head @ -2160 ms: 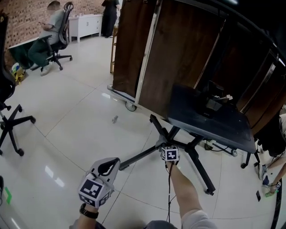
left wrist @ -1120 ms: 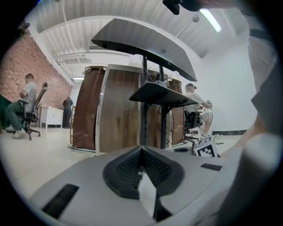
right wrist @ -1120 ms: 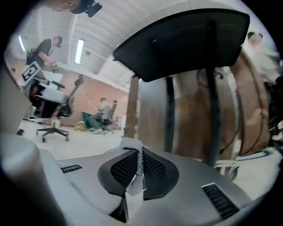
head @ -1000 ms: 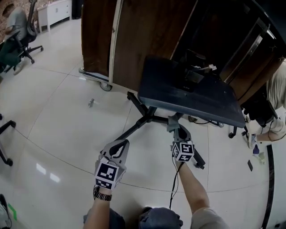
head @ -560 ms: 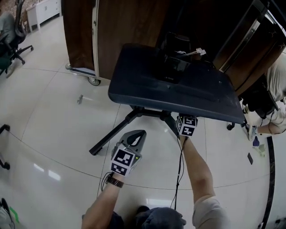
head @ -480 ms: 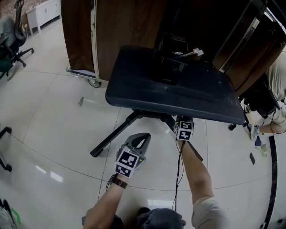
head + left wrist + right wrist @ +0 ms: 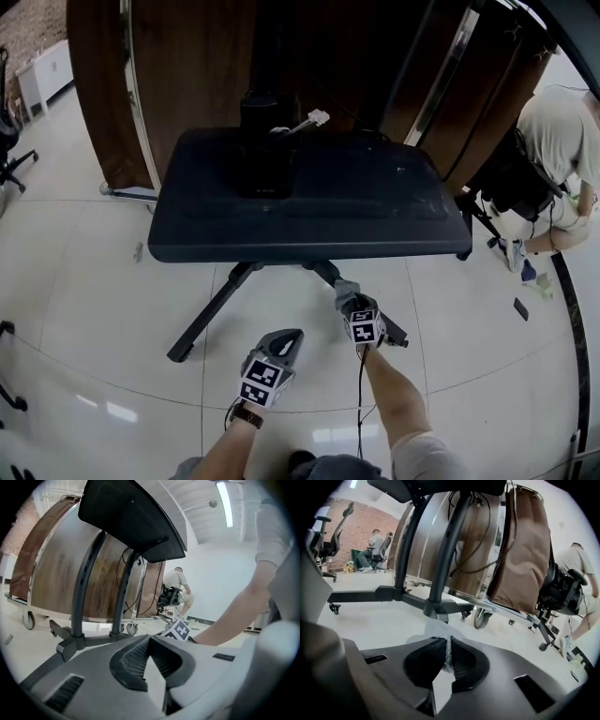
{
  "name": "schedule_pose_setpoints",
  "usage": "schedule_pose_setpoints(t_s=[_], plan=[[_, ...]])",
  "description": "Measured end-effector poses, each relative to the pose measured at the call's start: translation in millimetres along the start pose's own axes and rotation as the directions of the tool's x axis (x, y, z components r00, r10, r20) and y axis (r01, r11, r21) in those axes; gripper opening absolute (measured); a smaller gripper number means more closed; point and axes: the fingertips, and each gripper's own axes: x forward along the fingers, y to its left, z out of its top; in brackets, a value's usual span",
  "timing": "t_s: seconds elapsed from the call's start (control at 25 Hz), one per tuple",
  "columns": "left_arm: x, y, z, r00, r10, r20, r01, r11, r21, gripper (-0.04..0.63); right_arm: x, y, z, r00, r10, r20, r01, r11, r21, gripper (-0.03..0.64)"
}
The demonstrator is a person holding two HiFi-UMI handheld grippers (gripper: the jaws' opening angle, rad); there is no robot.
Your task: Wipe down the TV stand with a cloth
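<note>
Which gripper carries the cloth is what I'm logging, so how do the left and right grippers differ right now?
The right gripper is shut on a pale cloth; the left gripper has its jaws together on nothing. In the head view the right gripper reaches up beside the base legs of the TV stand, while the left gripper sits farther back over the floor. Both are held low, below the stand's shelf.

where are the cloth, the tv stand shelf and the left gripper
cloth [image 7: 437, 630], right gripper view, bunch past the jaws
tv stand shelf [image 7: 366, 192], head view, bare top
left gripper [image 7: 150, 637], left gripper view, where its tips meet
</note>
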Motion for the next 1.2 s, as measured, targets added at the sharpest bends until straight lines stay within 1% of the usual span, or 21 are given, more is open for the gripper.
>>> schedule_pose_setpoints(t_s=[0.08,0.16,0.28,0.36,0.48,0.52,0.56,0.64,0.72,0.8,0.88,0.96,1.08,1.2], plan=[[7.0,-12.2,-2.8,1.000,-0.027,-0.002,0.027,1.000,0.006,0.023,-11.8,-21.3,-28.4,0.999,-0.030,-0.046,0.031,0.999,0.024,0.005],[14.1,-18.4,-2.4,0.999,-0.039,-0.004,0.039,0.999,0.005,0.023,-25.7,-43.1,-50.1,0.995,-0.064,-0.079,0.067,0.997,0.044,0.004],[20.8,-36.3,-1.4,0.997,-0.070,-0.013,0.070,0.998,0.003,0.023,-54.8,-76.6,-91.4,0.985,-0.117,-0.123,0.128,0.988,0.087,0.005],[23.2,-51.4,-0.8,0.995,-0.094,-0.023,0.094,0.996,0.008,0.023,-79.6,-95.7,-120.2,0.975,-0.149,-0.163,0.169,0.979,0.115,0.005],[25.3,-72.4,2.0,0.993,-0.115,-0.033,0.116,0.993,0.011,0.023,-121.8,-122.3,-162.4,0.952,-0.198,-0.232,0.235,0.961,0.147,0.005],[26.1,-77.1,5.4,0.992,-0.117,-0.035,0.118,0.993,0.016,0.023,-134.4,-128.9,-165.2,0.951,-0.207,-0.230,0.247,0.956,0.159,0.005],[25.5,-80.7,10.0,0.993,-0.114,-0.039,0.115,0.993,0.021,0.023,-147.1,-131.1,-157.8,0.956,-0.206,-0.207,0.243,0.955,0.172,0.005],[16.1,-88.0,25.5,0.995,-0.090,-0.053,0.091,0.996,0.022,0.023,-178.0,-119.6,-119.0,0.979,-0.166,-0.120,0.187,0.963,0.194,0.005],[-6.4,-97.3,56.1,0.997,-0.056,-0.061,0.057,0.998,0.005,0.023,-219.8,-94.9,-63.9,0.995,-0.095,-0.024,0.098,0.973,0.207,0.005],[-41.2,-109.7,102.4,0.997,-0.035,-0.070,0.034,0.999,-0.007,0.023,-276.8,-69.3,5.4,0.997,-0.036,0.071,0.018,0.971,0.240,0.005],[-83.9,-124.4,161.8,0.997,-0.011,-0.070,0.010,1.000,-0.011,0.023,-347.1,-54.0,85.8,0.988,-0.001,0.157,-0.041,0.964,0.263,0.005],[-134.4,-138.0,234.0,0.998,0.027,-0.054,-0.028,0.999,-0.019,0.023,-424.7,-48.5,168.9,0.975,0.021,0.223,-0.084,0.958,0.276,0.004],[-226.1,-158.0,366.4,0.994,0.108,-0.018,-0.108,0.994,-0.024,0.023,-548.5,-46.5,297.9,0.954,0.032,0.299,-0.118,0.955,0.273,0.005],[-318.7,-196.9,516.1,0.988,0.153,0.023,-0.153,0.988,-0.006,0.023,-679.9,-59.6,436.6,0.925,0.001,0.380,-0.088,0.973,0.213,0.005]])
